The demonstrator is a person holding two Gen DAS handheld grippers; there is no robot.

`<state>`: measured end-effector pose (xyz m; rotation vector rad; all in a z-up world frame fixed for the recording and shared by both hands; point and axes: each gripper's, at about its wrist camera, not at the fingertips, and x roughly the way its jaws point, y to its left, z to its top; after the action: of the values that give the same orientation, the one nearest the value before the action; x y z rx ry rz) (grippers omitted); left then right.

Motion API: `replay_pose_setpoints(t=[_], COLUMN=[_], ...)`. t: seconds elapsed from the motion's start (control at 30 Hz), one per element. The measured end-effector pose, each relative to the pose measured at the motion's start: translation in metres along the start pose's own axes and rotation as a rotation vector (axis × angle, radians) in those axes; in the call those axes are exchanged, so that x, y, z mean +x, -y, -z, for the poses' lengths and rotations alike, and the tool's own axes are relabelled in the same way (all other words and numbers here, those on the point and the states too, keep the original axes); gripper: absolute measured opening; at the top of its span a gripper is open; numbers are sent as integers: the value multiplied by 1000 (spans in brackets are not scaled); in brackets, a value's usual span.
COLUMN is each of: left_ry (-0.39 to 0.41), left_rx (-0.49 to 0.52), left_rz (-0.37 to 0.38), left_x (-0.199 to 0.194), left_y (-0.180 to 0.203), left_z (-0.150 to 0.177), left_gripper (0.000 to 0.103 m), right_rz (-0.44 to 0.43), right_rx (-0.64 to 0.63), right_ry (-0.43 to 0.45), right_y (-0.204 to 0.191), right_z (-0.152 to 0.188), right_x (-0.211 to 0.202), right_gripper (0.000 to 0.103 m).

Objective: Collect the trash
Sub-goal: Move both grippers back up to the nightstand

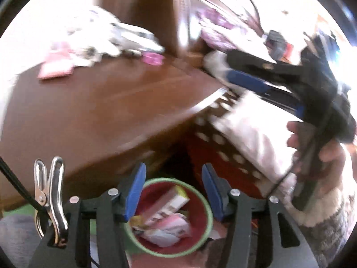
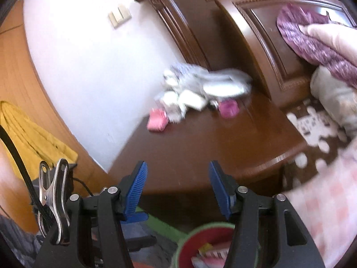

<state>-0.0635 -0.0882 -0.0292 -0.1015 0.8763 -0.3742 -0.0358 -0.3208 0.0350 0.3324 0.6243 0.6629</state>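
Holding both tools above the round red waste bin with the green rim (image 1: 200, 192), you stand between one drop and the next pickup. Your left gripper (image 1: 174, 192) has its blue-padded jaws parted with nothing between them, directly over the bin's mouth. Your right gripper (image 2: 178, 192) is likewise spread and empty in its own view, aimed toward the dark brown wooden tabletop (image 2: 212, 147).

Collected trash, a cardboard box and crumpled pink-and-white wrappers (image 1: 167, 218), already lies inside the bin. What is left to collect appears to be the blurred heap of white and grey wrappers (image 2: 200, 89) at the far edge of the tabletop against the white wall, with a pink packet (image 2: 157, 120) and a magenta packet (image 2: 228, 108) just beside it.

The next move, by this reading, calls for carrying one open gripper across the table to that heap and closing on a single piece; blur hides which piece is loose.

View comparison: the left wrist view alone shows the bin's contents in full, your right hand (image 1: 321, 151) on its tool, and a flat pink pad (image 1: 55, 69). In that view something white lies near the right tool's tips, too smeared to call held. The right wrist view alone shows the carved headboard, the wall switch and a yellow garment (image 2: 33, 138).
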Motion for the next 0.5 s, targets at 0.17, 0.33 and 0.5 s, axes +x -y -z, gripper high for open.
replay_pose_setpoints(t=[0.17, 0.33, 0.5], left_ry=[28, 68, 79], left_rx=[-67, -78, -78], left_rz=[-64, -112, -115], left_x=[-7, -10, -7], left_y=[-33, -46, -50], left_z=[-14, -19, -21], left_gripper=[56, 64, 69], right_rz=[9, 52, 69], right_rx=[21, 22, 5], right_ry=[31, 6, -6], right_y=[2, 4, 1], right_z=[-13, -16, -18], right_x=[12, 28, 39], right_gripper=[62, 63, 64])
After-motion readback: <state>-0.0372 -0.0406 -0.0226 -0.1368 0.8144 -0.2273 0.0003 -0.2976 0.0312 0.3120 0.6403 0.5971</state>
